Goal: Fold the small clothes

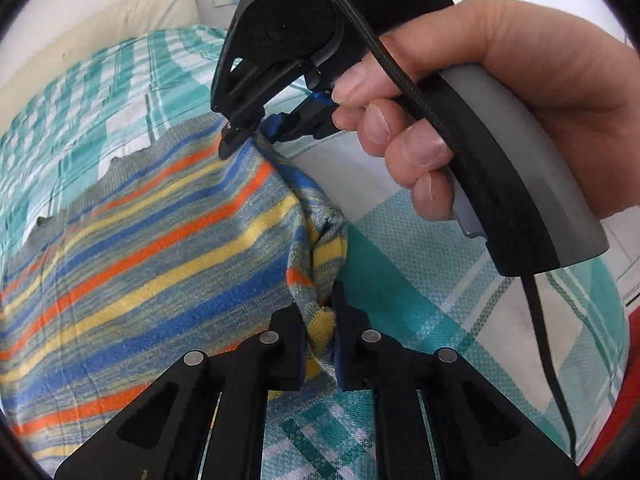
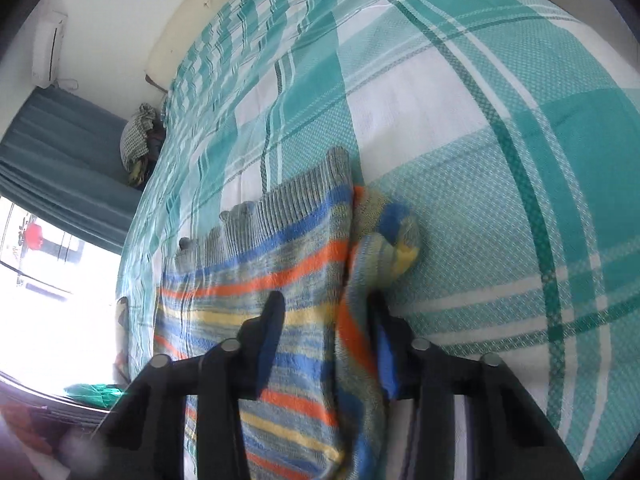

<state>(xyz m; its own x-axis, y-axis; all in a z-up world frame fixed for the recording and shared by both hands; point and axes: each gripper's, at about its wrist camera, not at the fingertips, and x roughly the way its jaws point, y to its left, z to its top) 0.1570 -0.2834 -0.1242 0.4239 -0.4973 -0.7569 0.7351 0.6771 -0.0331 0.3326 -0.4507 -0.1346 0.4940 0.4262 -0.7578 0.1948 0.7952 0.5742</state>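
Teal-checked bed (image 2: 460, 120) under me carries the striped sweater (image 1: 140, 240), lying across its middle. Both my tongs pinch the same side edge: the left tongs (image 1: 320, 344) on a bunched fold near me, the right tongs (image 1: 244, 136) further up the edge, toward the pillow (image 1: 120, 20). That edge runs between them; the body spreads away leftward, so I'd carry it that way.

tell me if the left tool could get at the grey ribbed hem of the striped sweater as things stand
Probably not right away. The left tool is shut on a bunched edge of the striped sweater, and the grey ribbed hem lies across the garment; it would have to let go first.
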